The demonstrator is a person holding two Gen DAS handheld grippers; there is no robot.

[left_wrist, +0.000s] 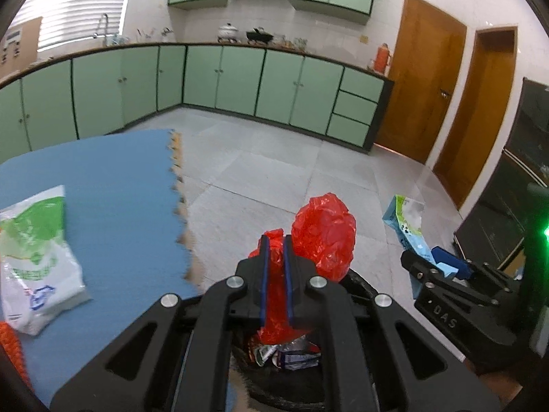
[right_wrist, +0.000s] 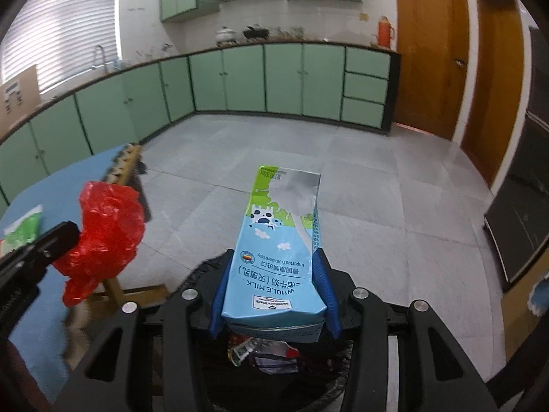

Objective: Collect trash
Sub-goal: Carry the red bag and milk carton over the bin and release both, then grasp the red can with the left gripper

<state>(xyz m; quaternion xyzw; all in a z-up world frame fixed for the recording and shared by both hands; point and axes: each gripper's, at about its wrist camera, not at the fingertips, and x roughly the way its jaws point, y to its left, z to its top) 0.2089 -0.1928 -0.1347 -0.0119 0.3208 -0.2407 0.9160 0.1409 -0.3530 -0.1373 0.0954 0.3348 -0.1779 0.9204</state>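
Red plastic bag [left_wrist: 322, 233] pinched in left tool [left_wrist: 275, 243] | milk carton [right_wrist: 279, 250] clamped in right tool [right_wrist: 274, 295] | both held over trash bin [left_wrist: 357, 283]

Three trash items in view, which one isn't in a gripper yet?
The white-and-green bag, lying on the blue mat. The red bag is in the left gripper; the milk carton in the right gripper.

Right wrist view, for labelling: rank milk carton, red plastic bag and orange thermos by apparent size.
1. milk carton, largest, though nearest the camera.
2. red plastic bag.
3. orange thermos, smallest, but far away on the counter.
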